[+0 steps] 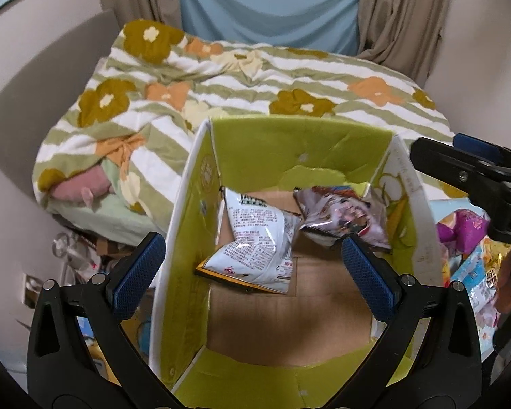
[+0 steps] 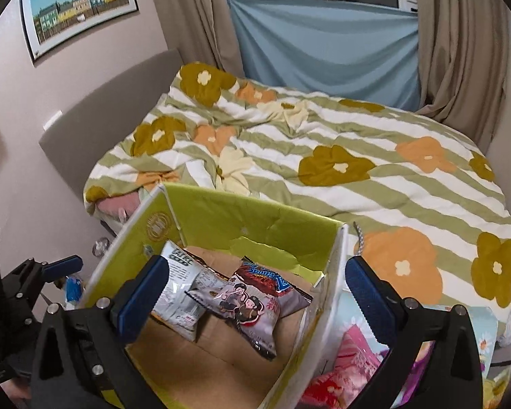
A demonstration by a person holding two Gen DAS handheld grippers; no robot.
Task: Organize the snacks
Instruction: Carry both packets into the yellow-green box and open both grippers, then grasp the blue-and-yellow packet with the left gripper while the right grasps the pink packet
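Two snack bags already in the green cardboard box (image 2: pixel 221 225) — white bag (image 2: pixel 179 289) beside grey bag (image 2: pixel 252 306). Right hand-held gripper (image 2: pixel 252 298) spread wide, empty, nearer the loose pink packets (image 2: pixel 351 358) just right of the box — left hand-held gripper (image 1: pixel 253 274) likewise apart.

Your two wrist cams both looked steeply down from close above the open green box (image 1: pixel 299 143), facing the bed (image 2: pixel 323 156), and shared the box's inside and the bed.

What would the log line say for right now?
step: putting snacks in box | left gripper: open, empty | right gripper: open, empty | box: white bag, grey bag inside
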